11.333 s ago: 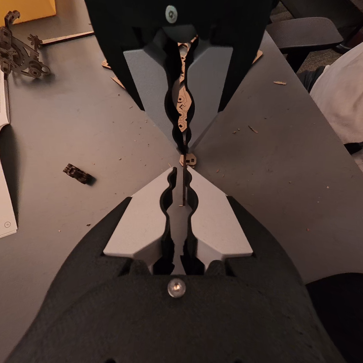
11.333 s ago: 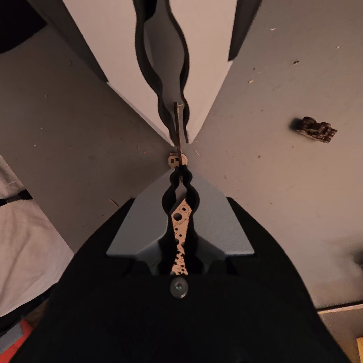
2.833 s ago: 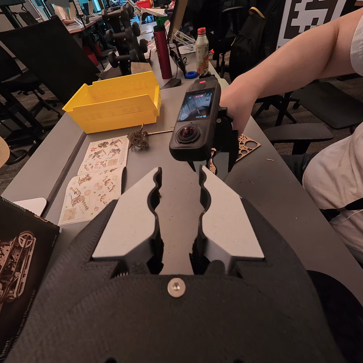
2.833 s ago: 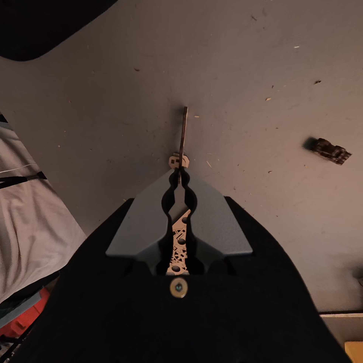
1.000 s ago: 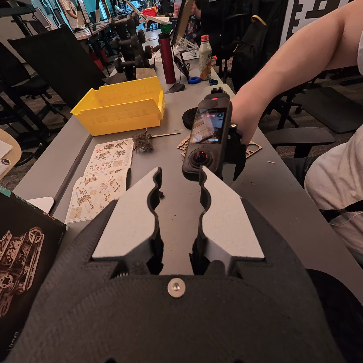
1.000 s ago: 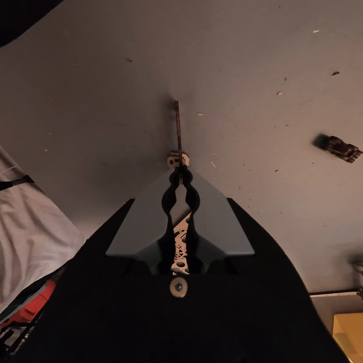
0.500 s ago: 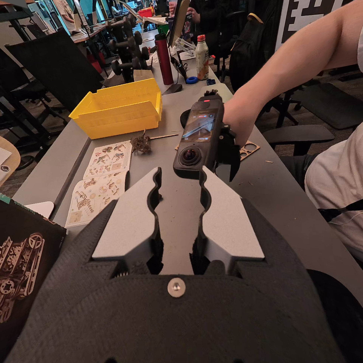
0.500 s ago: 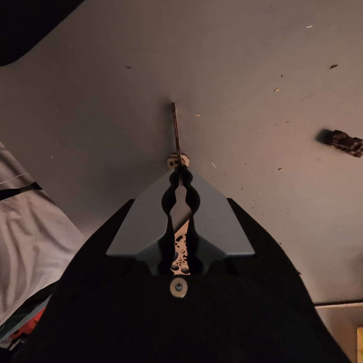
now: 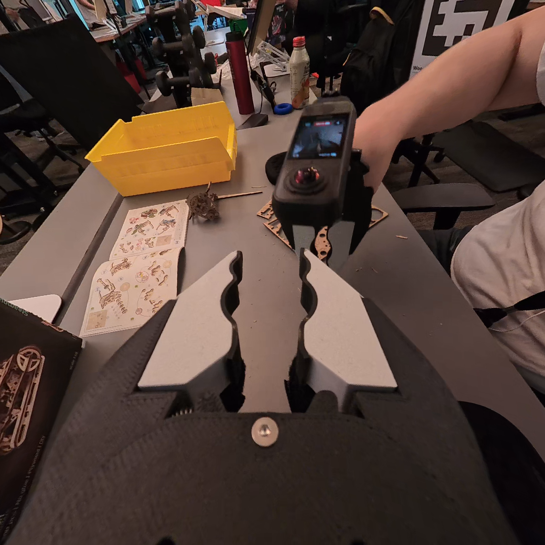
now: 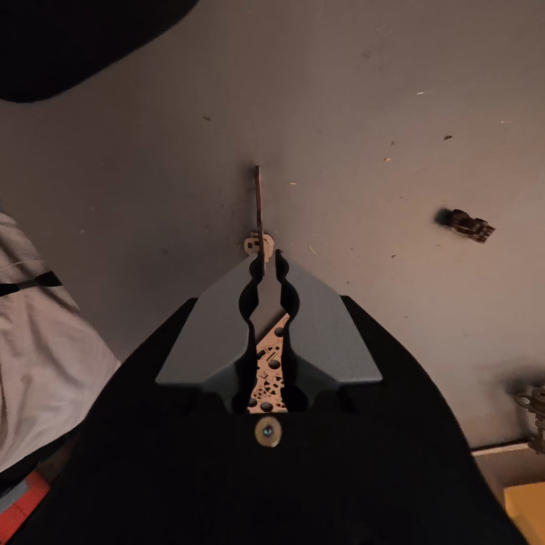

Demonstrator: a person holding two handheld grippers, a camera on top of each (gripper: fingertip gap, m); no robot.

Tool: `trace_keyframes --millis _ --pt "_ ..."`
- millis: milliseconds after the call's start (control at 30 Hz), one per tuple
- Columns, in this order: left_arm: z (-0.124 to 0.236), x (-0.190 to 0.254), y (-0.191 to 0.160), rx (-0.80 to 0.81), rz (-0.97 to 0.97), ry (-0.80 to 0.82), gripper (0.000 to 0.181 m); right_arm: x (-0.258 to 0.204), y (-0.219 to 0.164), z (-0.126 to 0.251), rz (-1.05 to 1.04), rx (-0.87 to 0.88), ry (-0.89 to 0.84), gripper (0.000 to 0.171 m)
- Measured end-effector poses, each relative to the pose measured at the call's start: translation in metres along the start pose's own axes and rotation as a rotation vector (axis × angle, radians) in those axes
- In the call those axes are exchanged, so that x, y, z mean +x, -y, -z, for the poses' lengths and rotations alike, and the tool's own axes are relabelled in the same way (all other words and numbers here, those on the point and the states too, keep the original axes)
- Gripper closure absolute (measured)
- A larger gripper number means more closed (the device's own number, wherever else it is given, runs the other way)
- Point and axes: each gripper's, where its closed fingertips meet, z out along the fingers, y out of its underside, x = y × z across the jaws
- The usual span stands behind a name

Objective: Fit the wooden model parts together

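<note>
two thin laser-cut parts, light and snappable: the stick (image 10: 259,203) stands slotted in its tab (image 10: 256,243) on the bench (image 10: 147,177), against one finger of the slightly parted right gripper (image 10: 267,253); left gripper (image 9: 269,258) gapes empty. grip flat faces low.

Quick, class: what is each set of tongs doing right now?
Left tongs: open, holding nothing.
Right tongs: open, tips apart; thin wooden piece stands at the left tip.

A long grey table (image 9: 392,295) is running up the frame's middle; black office chairs (image 9: 442,200) are crowding the right edge, a dumbbell rack (image 9: 182,59) is standing upper centre, and more desks (image 9: 118,26) are filling the upper left.
</note>
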Motion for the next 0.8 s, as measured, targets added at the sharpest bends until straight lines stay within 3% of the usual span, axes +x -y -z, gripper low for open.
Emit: trace_keyframes --millis 200,800 --pt "0.001 -0.001 -0.001 -0.001 0.003 0.004 0.144 -0.006 -0.006 -0.009 -0.026 -0.022 0.069 0.165" --pt "0.003 -0.004 -0.003 -0.010 0.002 0.014 0.143 -0.007 -0.007 -0.016 -0.032 -0.109 0.059 0.170"
